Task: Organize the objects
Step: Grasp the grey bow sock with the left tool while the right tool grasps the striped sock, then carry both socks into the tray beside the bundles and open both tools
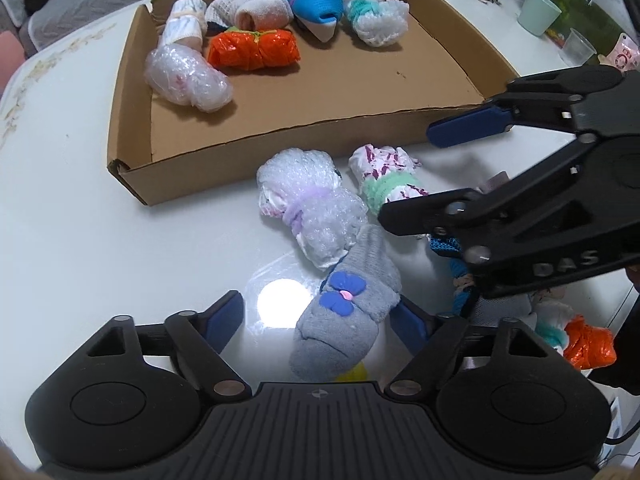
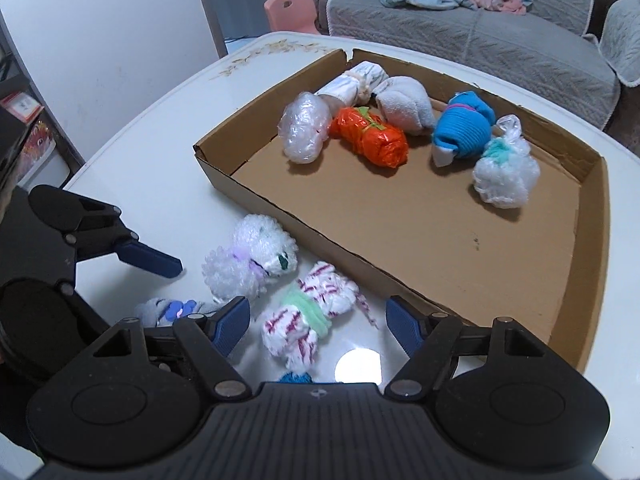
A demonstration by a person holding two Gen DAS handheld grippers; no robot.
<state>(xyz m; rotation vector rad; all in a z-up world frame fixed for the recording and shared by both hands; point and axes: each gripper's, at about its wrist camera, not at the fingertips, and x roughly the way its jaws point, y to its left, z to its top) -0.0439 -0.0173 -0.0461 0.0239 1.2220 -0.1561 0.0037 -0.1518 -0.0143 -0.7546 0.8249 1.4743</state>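
Observation:
A shallow cardboard tray (image 1: pixel 280 132) (image 2: pixel 320 232) lies on the white table and holds several tied bundles along its far side. In front of it lie a bubble-wrap bundle with a purple band (image 1: pixel 312 208) (image 2: pixel 248 260), a white bundle with maroon streaks and a green band (image 1: pixel 384 176) (image 2: pixel 308 320), and a grey rolled sock with a blue bow (image 1: pixel 344 320) (image 2: pixel 168 310). My left gripper (image 1: pixel 316 320) is open around the grey sock, its left pad clear of it. My right gripper (image 2: pixel 316 326) (image 1: pixel 416 174) is open astride the streaked bundle with gaps on both sides.
A blue knit item (image 1: pixel 452 248) and an orange bundle (image 1: pixel 588 344) lie under the right gripper. A green cup (image 1: pixel 538 12) and a clear cup (image 1: pixel 578 46) stand beyond the tray. A grey sofa (image 2: pixel 480 40) and a pink chair (image 2: pixel 290 10) are behind the table.

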